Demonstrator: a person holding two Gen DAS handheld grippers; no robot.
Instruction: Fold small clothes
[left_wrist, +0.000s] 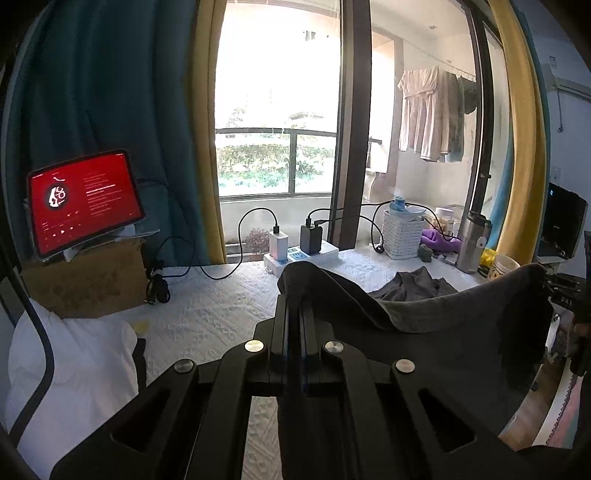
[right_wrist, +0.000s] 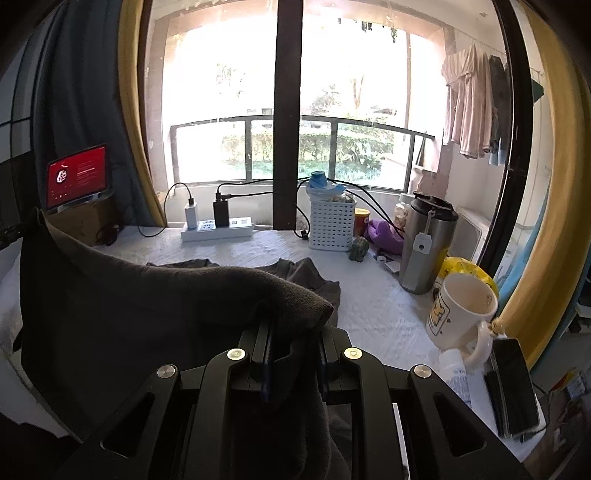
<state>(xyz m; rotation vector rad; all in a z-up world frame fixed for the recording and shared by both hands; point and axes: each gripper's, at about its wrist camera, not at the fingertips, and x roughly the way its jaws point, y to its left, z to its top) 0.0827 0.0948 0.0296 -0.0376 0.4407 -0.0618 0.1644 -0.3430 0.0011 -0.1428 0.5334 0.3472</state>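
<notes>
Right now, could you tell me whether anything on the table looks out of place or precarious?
The white ceramic mug with a cartoon print appears tilted near the table's right edge, beside a black phone; it may tip. A second dark grey garment lies crumpled mid-table.

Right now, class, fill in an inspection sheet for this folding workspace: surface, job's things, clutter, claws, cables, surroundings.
Surface: white textured cover, partly bare.
Job's things: dark grey garment held up between both claws; second grey garment lying crumpled behind it.
Clutter: white basket, steel flask, mug, phone, purple item, red-screen tablet on a cardboard box.
Claws: left claw shut on the garment's corner; right claw shut on the opposite corner.
Cables: black leads run from chargers in the power strip.
Surroundings: window, balcony railing, hanging laundry, blue and yellow curtains.
</notes>
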